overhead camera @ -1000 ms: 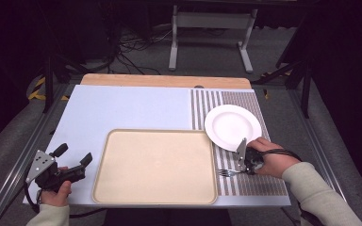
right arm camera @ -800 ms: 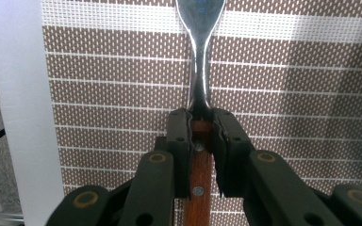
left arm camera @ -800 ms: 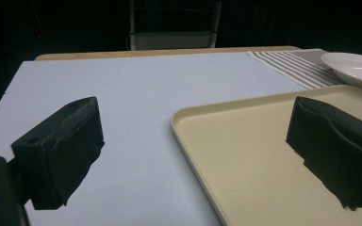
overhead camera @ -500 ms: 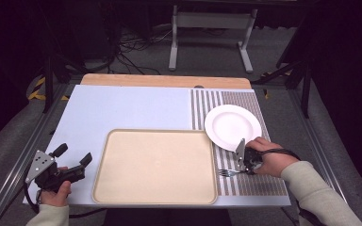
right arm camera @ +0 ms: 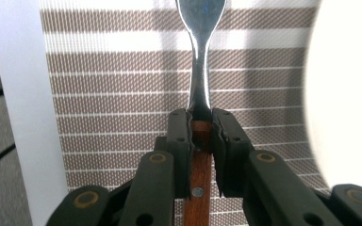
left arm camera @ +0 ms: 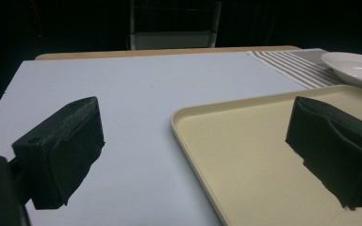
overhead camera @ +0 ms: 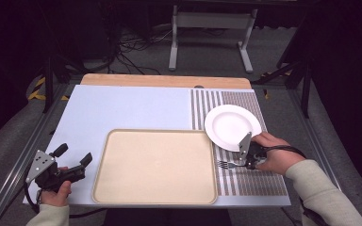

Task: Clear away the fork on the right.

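Note:
A fork with a wooden handle point(right arm camera: 200, 70) is clamped by its handle in my right gripper point(right arm camera: 201, 120), its metal neck running away from the jaws. In the high view the fork point(overhead camera: 224, 165) lies low over the striped placemat point(overhead camera: 254, 181), tines toward the beige tray point(overhead camera: 155, 165), with the right gripper point(overhead camera: 238, 162) shut on it just below the white plate point(overhead camera: 231, 125). My left gripper point(overhead camera: 74, 154) is held near the table's front left corner, open with nothing between its jaws. In the left gripper view, the left gripper point(left arm camera: 198, 146) straddles the tray's left rim point(left arm camera: 188, 136).
The tray is bare. The plate point(right arm camera: 349, 94) is close to the right of the fork; its rim point(left arm camera: 353, 66) shows far right. A light blue mat point(overhead camera: 132, 108) covers the table's left and back. A wooden strip point(overhead camera: 165, 81) runs along the far edge.

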The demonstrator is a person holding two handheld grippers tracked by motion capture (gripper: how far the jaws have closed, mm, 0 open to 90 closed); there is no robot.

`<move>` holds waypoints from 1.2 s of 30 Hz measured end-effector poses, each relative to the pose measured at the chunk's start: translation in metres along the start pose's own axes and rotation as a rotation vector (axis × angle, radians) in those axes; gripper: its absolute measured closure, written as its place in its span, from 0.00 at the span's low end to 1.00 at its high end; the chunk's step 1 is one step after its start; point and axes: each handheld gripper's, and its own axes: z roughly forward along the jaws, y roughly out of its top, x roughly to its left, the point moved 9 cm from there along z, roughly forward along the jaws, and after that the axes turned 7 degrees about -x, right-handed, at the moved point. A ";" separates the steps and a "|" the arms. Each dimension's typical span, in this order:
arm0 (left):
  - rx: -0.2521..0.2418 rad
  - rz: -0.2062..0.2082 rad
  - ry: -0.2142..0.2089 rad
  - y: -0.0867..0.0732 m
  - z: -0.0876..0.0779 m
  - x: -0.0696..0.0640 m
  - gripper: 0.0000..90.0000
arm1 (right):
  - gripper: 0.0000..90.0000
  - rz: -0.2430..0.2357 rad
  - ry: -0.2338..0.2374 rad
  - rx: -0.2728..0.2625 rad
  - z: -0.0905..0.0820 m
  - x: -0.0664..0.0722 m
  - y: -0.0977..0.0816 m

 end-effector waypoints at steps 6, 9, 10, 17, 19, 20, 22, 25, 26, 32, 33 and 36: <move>0.001 -0.002 0.000 0.000 0.000 0.000 0.06 | 0.87 0.057 -0.024 -0.048 -0.011 -0.002 0.006; 0.002 -0.003 -0.001 0.000 0.000 0.000 0.06 | 0.87 0.077 -0.031 -0.059 -0.015 -0.003 0.008; 0.001 -0.004 -0.001 0.000 0.000 0.000 0.06 | 0.87 0.087 -0.026 -0.072 -0.016 -0.003 0.009; 0.000 -0.008 -0.002 0.000 0.000 0.000 0.06 | 0.87 0.161 -0.035 -0.128 -0.023 -0.004 0.016; 0.001 -0.008 -0.002 0.000 0.000 0.000 0.06 | 0.87 0.182 -0.040 -0.141 -0.025 -0.005 0.018; 0.002 -0.008 -0.001 0.000 0.000 0.001 0.06 | 0.87 0.204 -0.046 -0.158 -0.026 -0.005 0.021; 0.003 -0.009 -0.001 -0.001 0.000 0.001 0.06 | 0.87 0.213 -0.044 -0.167 -0.029 -0.006 0.023; 0.003 -0.010 -0.001 -0.001 0.000 0.001 0.06 | 0.87 0.244 -0.048 -0.194 -0.031 -0.007 0.029; 0.003 -0.009 -0.001 -0.001 0.000 0.001 0.06 | 0.87 0.251 -0.053 -0.203 -0.031 -0.008 0.031; 0.001 -0.007 0.001 -0.001 0.000 0.001 0.06 | 0.87 0.308 -0.042 -0.238 -0.034 -0.007 0.041; 0.001 -0.008 0.002 -0.001 0.000 0.001 0.06 | 0.87 0.340 -0.039 -0.253 -0.035 -0.006 0.046; 0.002 -0.005 0.001 -0.001 0.000 0.001 0.06 | 0.87 0.379 -0.041 -0.268 -0.037 -0.005 0.052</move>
